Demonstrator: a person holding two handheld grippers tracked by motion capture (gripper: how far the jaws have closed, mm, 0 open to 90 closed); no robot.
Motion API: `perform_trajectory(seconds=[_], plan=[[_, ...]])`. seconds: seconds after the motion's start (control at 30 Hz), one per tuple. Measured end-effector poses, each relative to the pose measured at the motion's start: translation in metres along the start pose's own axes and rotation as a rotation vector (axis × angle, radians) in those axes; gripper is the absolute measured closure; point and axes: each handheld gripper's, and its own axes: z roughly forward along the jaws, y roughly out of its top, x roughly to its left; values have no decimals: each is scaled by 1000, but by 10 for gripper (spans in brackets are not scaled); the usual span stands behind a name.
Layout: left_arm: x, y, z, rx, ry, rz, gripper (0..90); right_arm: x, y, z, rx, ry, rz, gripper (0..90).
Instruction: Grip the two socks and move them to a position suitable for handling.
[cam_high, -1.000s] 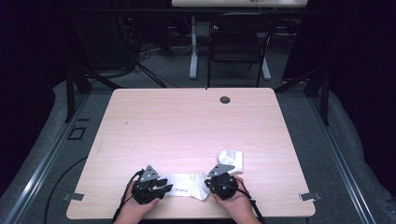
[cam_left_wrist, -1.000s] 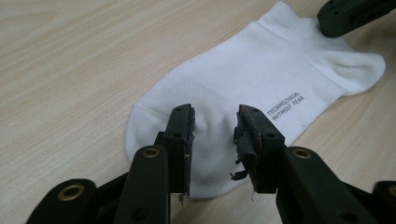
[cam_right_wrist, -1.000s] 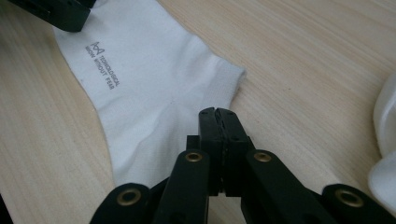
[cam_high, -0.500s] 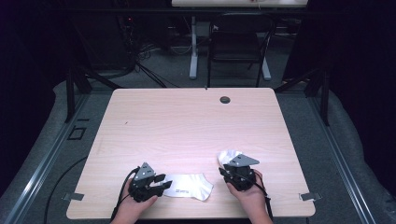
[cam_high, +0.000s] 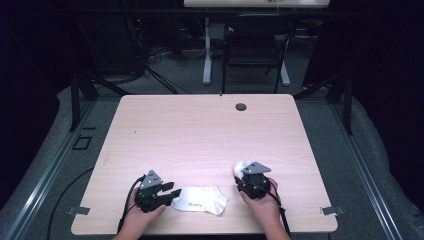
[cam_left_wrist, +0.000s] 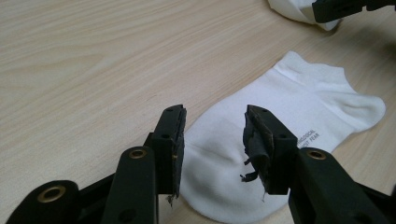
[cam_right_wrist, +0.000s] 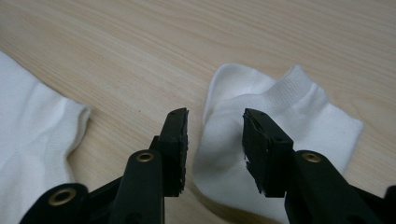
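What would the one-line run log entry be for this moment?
left gripper: open over flat sock, jaws just opening | right gripper: open over crumpled sock, jaws just opening, nothing held | both socks lie on table

**Small grey print on a white sock, only half legible**

A flat white cotton ankle sock carries two short lines of grey print just right of the left gripper and its right fingertip. The lower line seems to end in "FEAR"; the upper ends in "DSOCAL" or similar. In the high view the print is an unreadable grey mark.
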Motion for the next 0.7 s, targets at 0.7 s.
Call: perform_trajectory(seconds=[0.7], plan=[[3,1,0,-3,23,-11,584,2,11,4,27,65,33,897]])
